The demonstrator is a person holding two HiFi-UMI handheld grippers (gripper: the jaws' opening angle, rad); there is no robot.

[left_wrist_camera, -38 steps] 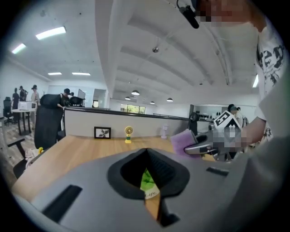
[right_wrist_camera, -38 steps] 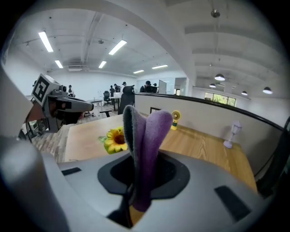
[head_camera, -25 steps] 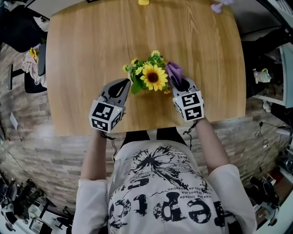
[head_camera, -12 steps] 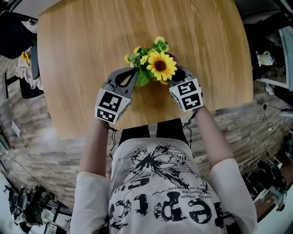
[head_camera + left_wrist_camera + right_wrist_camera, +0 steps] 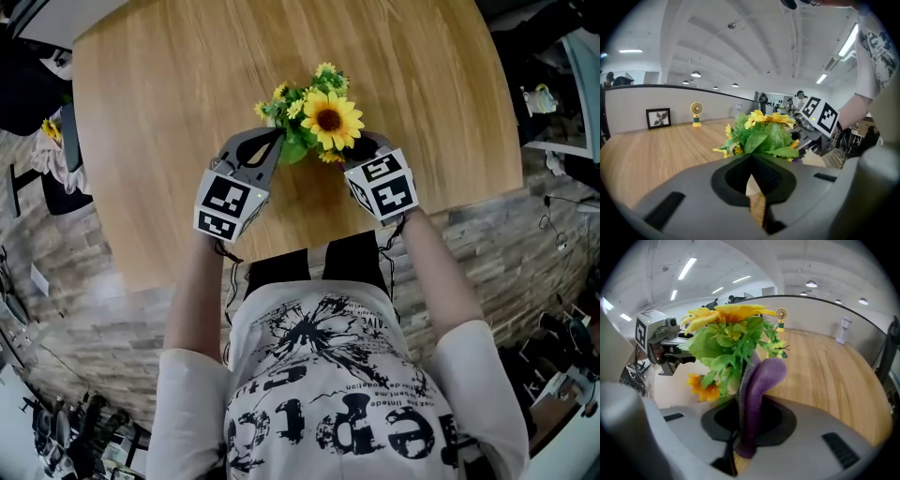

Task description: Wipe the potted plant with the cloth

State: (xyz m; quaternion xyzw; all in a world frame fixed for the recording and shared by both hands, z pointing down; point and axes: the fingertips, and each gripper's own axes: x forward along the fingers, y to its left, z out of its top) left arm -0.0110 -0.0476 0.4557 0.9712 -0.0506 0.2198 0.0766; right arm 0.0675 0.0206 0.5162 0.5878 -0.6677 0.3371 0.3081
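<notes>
Wooden table point(image 5: 169, 103), ceiling strip lights point(image 5: 687, 268) overhead: my left gripper point(image 5: 751, 157) is closed empty, my right gripper point(image 5: 740, 404) clamps the purple cloth point(image 5: 759, 378).

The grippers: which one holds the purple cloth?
The right gripper, shut on the cloth; the left gripper is shut too, but holds no cloth.

A wooden table point(image 5: 169, 112) is seen from above, set on a floor point(image 5: 103, 319) patterned like stone. A white T-shirt point(image 5: 328, 394) with black print is worn by the person at its near edge. At the far edge a small yellow fan point(image 5: 696, 114) is stood upright, and a framed picture point(image 5: 658, 117) is set near it, before a grey partition point(image 5: 670, 101). A white stemmed object point(image 5: 842, 330) is placed further along that edge. Ceiling lights point(image 5: 696, 74) are lit overhead.
</notes>
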